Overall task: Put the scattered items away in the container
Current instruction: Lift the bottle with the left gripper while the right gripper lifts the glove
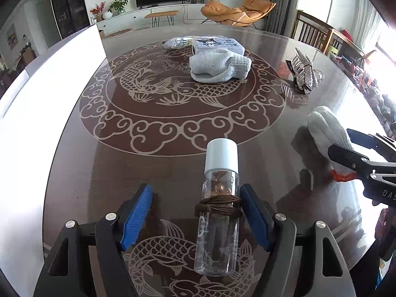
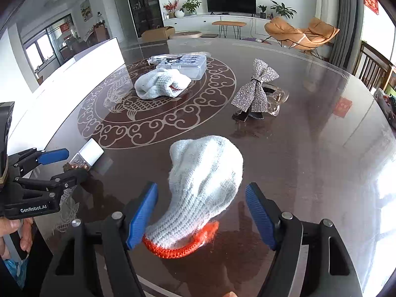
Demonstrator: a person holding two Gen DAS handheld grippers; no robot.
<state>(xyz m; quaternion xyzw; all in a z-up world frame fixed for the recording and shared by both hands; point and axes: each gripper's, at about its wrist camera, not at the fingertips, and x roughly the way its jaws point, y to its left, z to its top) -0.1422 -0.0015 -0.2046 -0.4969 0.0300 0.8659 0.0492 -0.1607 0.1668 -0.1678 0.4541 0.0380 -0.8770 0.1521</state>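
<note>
Left gripper open, right pad just beside a clear bottle lying between the fingers (left pad well clear). Right gripper open too, straddling a white glove, orange cuff nearest, contact hard to judge. Beyond: second glove, sparkly bow clip, lidded container partly hidden. Table edges cut off.
</note>
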